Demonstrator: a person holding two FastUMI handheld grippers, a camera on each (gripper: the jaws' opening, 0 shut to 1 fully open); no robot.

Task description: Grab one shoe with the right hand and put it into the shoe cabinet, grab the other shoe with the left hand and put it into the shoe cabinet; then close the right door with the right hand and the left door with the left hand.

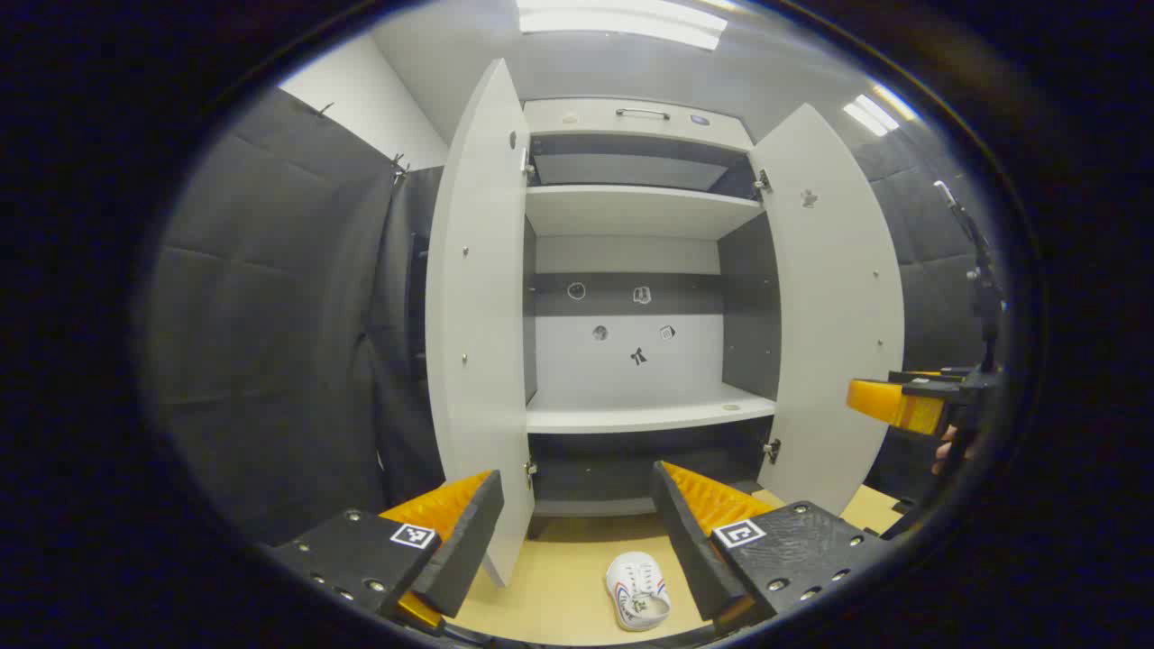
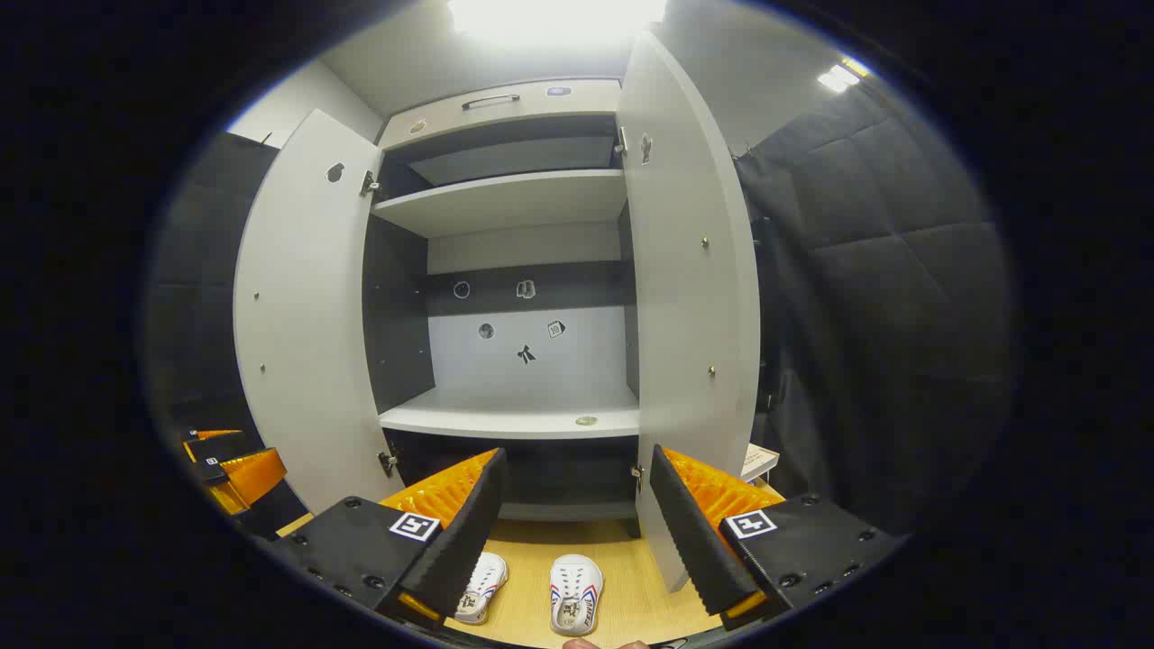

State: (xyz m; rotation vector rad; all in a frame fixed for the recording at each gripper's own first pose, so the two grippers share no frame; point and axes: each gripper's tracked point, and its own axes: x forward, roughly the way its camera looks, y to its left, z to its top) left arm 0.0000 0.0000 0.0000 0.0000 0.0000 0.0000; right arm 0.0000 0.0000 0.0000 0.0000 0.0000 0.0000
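Shoes point(image 2: 575, 593) lay on the wooden floor point(image 2: 622, 559) beneath the right gripper point(image 2: 577, 532); both grippers' fingers apart; cabinet point(image 2: 509, 415) open ahead; left gripper point(image 1: 577, 541) empty.

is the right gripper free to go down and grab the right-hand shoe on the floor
Probably yes. The right gripper is open and holds nothing, and the right-hand shoe lies on the bare floor just below the gap between its fingers, apart from the other shoe. The open cabinet door stands beside it, not over it.

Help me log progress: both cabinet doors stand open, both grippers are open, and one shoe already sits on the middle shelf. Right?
Not quite. Both shoes lie on the floor before the cabinet, as the right gripper view shows. The doors are open, and so are the right gripper and left gripper.
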